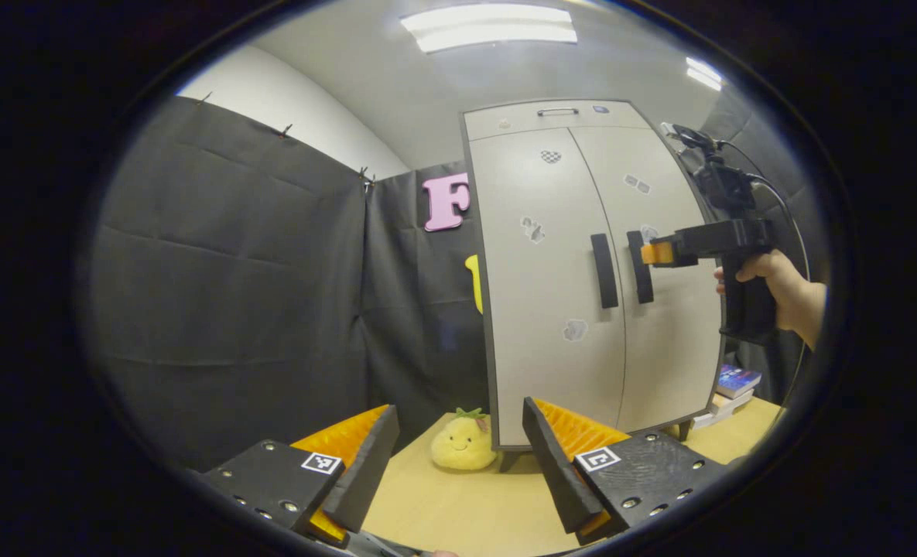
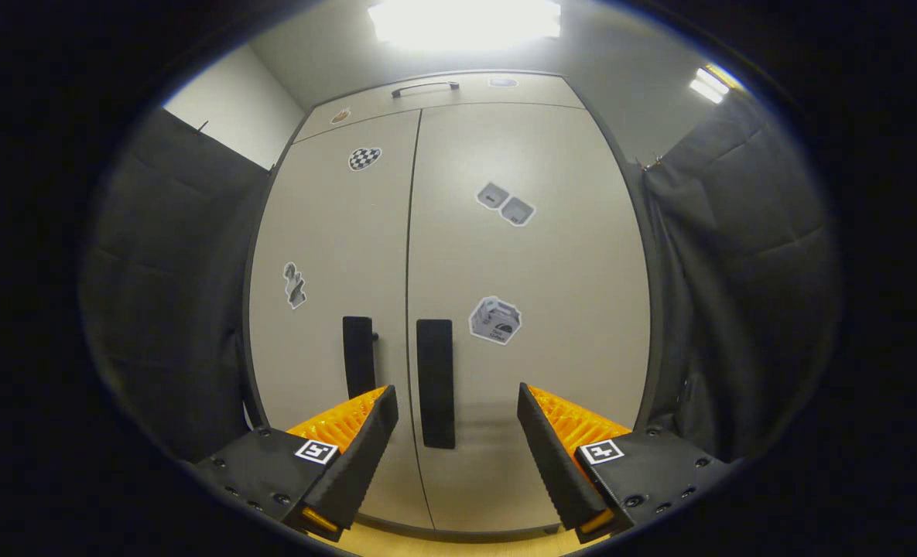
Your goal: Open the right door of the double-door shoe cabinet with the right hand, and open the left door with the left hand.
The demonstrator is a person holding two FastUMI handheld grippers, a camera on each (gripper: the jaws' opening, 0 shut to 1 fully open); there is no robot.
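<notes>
The pale double-door shoe cabinet stands on the table with both doors shut. Two dark vertical handles sit side by side at the centre seam: the left handle and the right handle. In the left gripper view a hand holds my right gripper with its tips right at the right handle. In the right gripper view that gripper is open, and the right handle stands between its fingers, nearer the left one. The left handle lies just outside them. My left gripper hangs open well back from the cabinet.
A yellow pineapple plush toy lies on the wooden table at the cabinet's lower left corner. Stacked books sit behind the cabinet's right side. Black cloth walls enclose both sides. A drawer handle tops the cabinet.
</notes>
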